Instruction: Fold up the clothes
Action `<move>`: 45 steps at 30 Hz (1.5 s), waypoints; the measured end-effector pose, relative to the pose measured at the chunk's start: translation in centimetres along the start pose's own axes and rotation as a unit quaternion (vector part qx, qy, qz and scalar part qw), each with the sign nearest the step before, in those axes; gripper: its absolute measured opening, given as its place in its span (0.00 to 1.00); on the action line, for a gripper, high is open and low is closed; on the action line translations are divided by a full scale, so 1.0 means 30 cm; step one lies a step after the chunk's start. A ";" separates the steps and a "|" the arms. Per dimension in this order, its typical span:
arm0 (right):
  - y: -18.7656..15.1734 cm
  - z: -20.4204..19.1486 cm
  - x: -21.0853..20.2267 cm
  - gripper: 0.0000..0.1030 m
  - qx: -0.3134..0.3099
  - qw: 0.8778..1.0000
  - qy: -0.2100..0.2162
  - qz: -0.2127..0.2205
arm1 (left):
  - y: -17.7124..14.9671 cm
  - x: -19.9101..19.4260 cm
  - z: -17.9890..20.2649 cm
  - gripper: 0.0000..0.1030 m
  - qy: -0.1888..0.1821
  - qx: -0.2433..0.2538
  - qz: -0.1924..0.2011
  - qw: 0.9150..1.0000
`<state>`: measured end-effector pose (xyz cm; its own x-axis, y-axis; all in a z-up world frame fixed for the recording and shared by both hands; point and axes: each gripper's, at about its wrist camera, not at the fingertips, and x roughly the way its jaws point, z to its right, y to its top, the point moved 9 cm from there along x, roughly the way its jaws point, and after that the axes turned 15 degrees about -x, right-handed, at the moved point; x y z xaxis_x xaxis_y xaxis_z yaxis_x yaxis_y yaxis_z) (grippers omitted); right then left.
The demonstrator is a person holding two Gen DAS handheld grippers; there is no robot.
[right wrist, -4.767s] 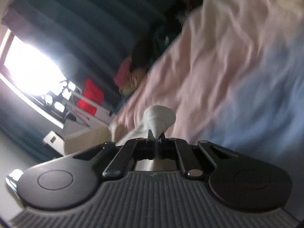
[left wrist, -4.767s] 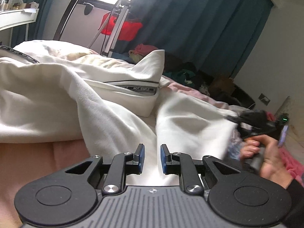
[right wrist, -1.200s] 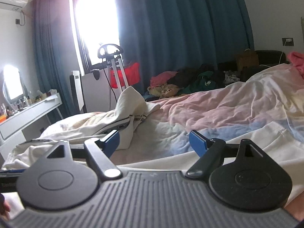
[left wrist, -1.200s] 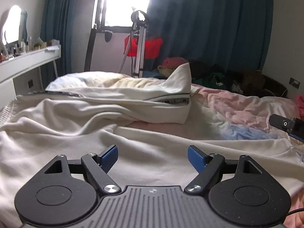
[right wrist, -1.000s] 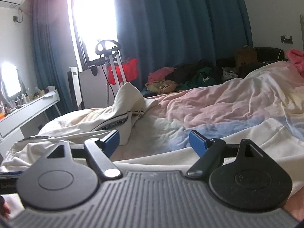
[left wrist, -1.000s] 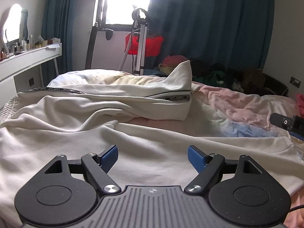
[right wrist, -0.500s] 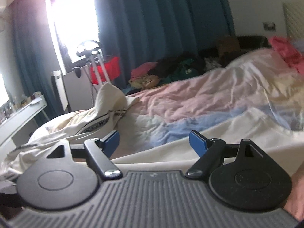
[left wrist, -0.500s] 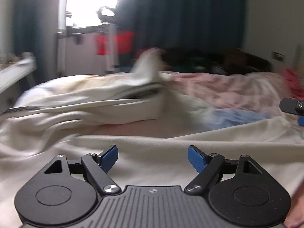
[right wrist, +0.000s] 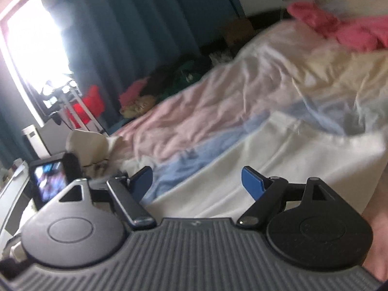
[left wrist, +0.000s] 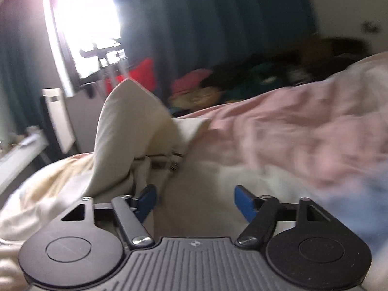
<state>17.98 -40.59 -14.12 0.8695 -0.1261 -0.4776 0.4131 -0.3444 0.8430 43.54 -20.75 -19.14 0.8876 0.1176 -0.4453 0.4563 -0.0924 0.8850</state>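
Since half a second ago both cameras have swung; frames are motion-blurred. Left wrist view: left gripper [left wrist: 195, 200] now sits much nearer the peaked fold of the cream garment [left wrist: 126, 131], jaws wide apart, holding nothing; its left blue pad [left wrist: 145, 202] is just beside the fold's lower edge, contact not resolvable. Cream cloth runs under and ahead of the jaws, with the pink-and-blue duvet [left wrist: 303, 133] to the right. Right wrist view: right gripper [right wrist: 197, 183] also has jaws apart and empty, tilted over the flat cream panel [right wrist: 278, 160], whose far hem lies on the duvet. The left gripper's camera unit [right wrist: 52, 178] shows at left, near. Judgement: between folds, regrasp phase; next move calls for each gripper to close on a free edge. Room is open rightward over the duvet; pink clothing [right wrist: 339, 29] lies well apart.
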 end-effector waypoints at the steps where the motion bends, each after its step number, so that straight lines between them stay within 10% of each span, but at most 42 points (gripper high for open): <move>1: -0.014 0.008 0.030 0.80 0.004 1.000 -0.001 -0.009 | 0.015 0.053 -0.005 0.58 0.023 -0.001 0.000 1.000; 6: -0.074 0.008 0.163 0.80 0.019 0.999 0.004 -0.049 | 0.057 0.231 -0.025 0.35 0.103 0.027 0.001 0.994; 11: -0.093 -0.004 0.212 0.80 0.012 0.998 0.002 -0.057 | 0.092 0.271 0.025 0.09 0.086 0.067 -0.015 0.994; 19: -0.077 0.012 0.175 0.80 0.031 0.999 -0.004 -0.044 | 0.358 -0.046 0.208 0.08 -0.095 0.006 0.002 0.995; 25: -0.066 0.059 0.150 0.80 0.047 0.998 -0.036 -0.032 | 0.548 -0.305 0.511 0.08 -0.257 -0.059 -0.025 0.964; 31: -0.066 0.115 0.150 0.80 0.064 0.996 -0.061 -0.018 | 0.471 -0.284 0.662 0.23 -0.329 -0.074 -0.104 0.936; 35: -0.076 0.123 0.168 0.80 0.065 0.996 -0.059 -0.020 | 0.356 -0.250 0.497 0.55 -0.307 -0.073 -0.118 0.941; 45: -0.049 0.013 0.181 0.80 0.044 0.999 0.019 -0.011 | -0.009 -0.569 -0.451 0.72 -0.152 -0.101 -0.072 0.981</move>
<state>21.98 -41.12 -18.04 0.8707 -0.0829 -0.4848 0.4081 -0.4281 0.8063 27.40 -9.36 -9.95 0.8064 -0.1886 -0.5605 0.5839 0.1042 0.8051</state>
